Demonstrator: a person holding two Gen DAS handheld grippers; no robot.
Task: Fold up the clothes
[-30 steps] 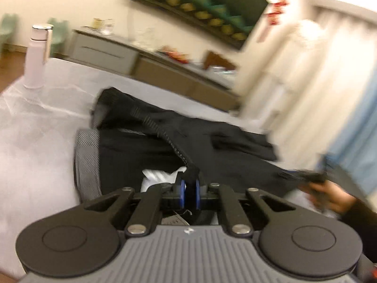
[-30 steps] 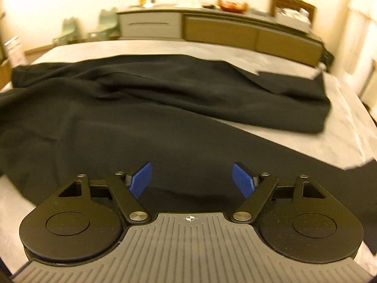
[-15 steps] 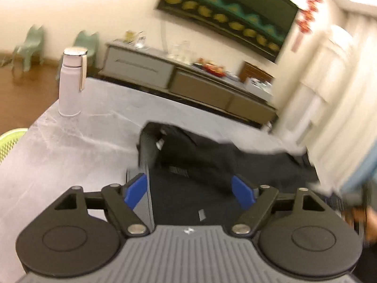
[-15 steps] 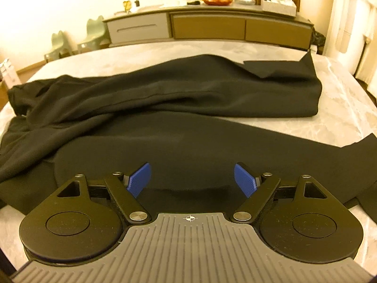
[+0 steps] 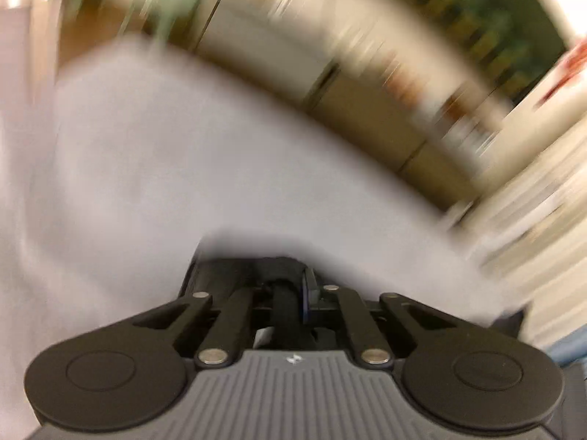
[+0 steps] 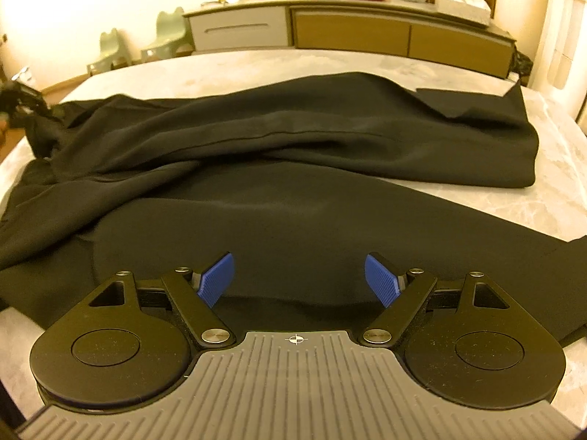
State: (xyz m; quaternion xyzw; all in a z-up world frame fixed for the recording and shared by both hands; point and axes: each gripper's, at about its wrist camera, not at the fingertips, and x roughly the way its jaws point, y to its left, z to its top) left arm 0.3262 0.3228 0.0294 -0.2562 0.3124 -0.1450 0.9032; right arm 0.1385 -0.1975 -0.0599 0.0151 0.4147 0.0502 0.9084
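A black garment [image 6: 293, 154], trousers by the look of them, lies spread across the pale marble table [image 6: 550, 201], its far leg folded over the near one. My right gripper [image 6: 299, 275] hovers open just above the near leg, with nothing between its blue pads [image 6: 216, 278]. The left wrist view is heavily blurred by motion. In it my left gripper [image 5: 293, 286] has its jaws closing tight on a bunch of black cloth [image 5: 249, 267]. At the far left of the right wrist view the garment's end [image 6: 40, 124] is bunched and raised.
A long sideboard [image 6: 348, 33] with dishes and a box on top runs along the back wall. Two small green chairs [image 6: 110, 51] stand at its left end. Pale curtains [image 6: 565, 25] hang at the right. Bare tabletop [image 5: 146, 165] stretches ahead of the left gripper.
The left gripper was shut on cloth, opened wide half a second ago, and is shut on black cloth again while sweeping fast sideways. The right gripper stays open and nearly still.
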